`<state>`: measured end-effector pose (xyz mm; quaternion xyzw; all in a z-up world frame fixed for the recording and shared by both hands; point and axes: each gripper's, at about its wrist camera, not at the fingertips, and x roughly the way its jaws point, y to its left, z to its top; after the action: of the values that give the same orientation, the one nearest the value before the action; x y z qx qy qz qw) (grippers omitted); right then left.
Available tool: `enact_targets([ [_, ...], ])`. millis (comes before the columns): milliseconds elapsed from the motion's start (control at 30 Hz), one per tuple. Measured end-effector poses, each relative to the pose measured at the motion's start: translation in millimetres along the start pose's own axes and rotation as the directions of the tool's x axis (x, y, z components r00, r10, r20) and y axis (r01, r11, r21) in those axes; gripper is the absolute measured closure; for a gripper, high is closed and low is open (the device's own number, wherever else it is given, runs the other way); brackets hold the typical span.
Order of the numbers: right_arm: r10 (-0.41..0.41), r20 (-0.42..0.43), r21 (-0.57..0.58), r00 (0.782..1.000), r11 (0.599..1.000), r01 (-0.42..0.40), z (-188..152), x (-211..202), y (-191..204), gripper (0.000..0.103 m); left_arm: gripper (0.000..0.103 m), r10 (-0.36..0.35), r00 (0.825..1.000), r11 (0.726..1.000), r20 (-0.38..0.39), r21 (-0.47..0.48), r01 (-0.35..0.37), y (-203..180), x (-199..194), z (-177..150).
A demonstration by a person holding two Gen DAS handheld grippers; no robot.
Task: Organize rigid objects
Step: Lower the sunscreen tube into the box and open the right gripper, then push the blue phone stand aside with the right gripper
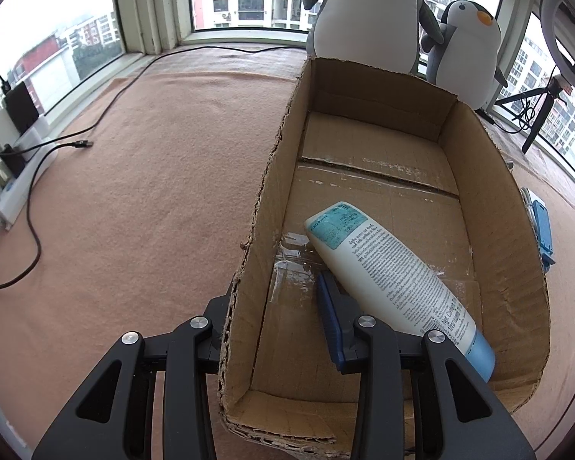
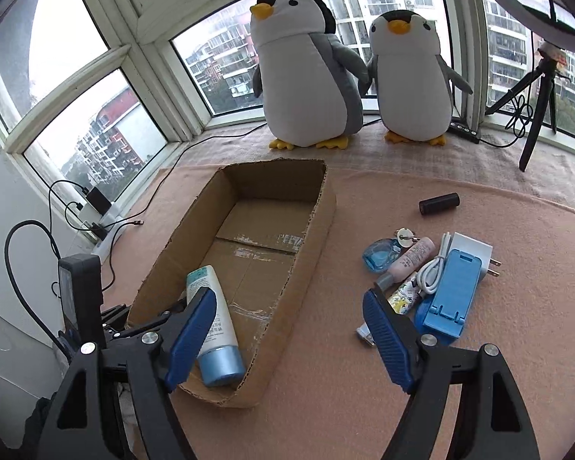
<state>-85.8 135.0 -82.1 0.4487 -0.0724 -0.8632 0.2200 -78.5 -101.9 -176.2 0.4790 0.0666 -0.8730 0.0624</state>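
Altogether we count one cardboard box [image 2: 314, 207], one white lotion tube [image 2: 214, 318] inside it, two plush penguins [image 2: 306, 76] at the far window, and a heap of small items [image 2: 433, 280] on the blanket to the right, with a black cylinder [image 2: 439, 203] beyond. The tube lies flat at the box's near end, long axis running near-to-far, blue cap toward us. Our left gripper [image 1: 280, 306] straddles the box's left wall, jaws apart, one blue pad beside the tube. Our right gripper [image 2: 287, 333] is spread wide, holding nothing.
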Motion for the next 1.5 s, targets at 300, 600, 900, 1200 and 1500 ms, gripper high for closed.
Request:
enact_targets([
  [300,-0.092,0.062,0.055,0.994,0.995,0.088,-8.9,-22.8,-61.4,0.028,0.068,0.009,1.0,1.0,-0.001,0.005,-0.009,-0.3,0.2,-0.9],
  [600,-0.025,-0.003,0.186,1.0,0.982,0.025,19.0,14.1,-91.3,0.066,0.068,0.014,1.0,1.0,-0.001,0.007,-0.014,-0.8,-0.4,-1.4],
  [900,0.03,-0.114,0.238,0.993,0.971,-0.002,27.0,79.1,-92.7,0.072,0.068,0.015,1.0,1.0,-0.001,0.007,-0.015,-0.8,-0.6,-1.5],
  [1200,0.004,-0.143,0.312,0.99,0.949,0.041,11.1,65.1,-132.7,0.08,0.068,0.016,1.0,1.0,-0.001,0.007,-0.016,-0.7,-1.1,-1.6],
  [1500,-0.069,-0.155,0.339,0.986,0.933,0.118,-17.3,29.7,-182.9,0.079,0.068,0.018,1.0,1.0,-0.001,0.007,-0.018,-0.3,-1.7,-1.5],
])
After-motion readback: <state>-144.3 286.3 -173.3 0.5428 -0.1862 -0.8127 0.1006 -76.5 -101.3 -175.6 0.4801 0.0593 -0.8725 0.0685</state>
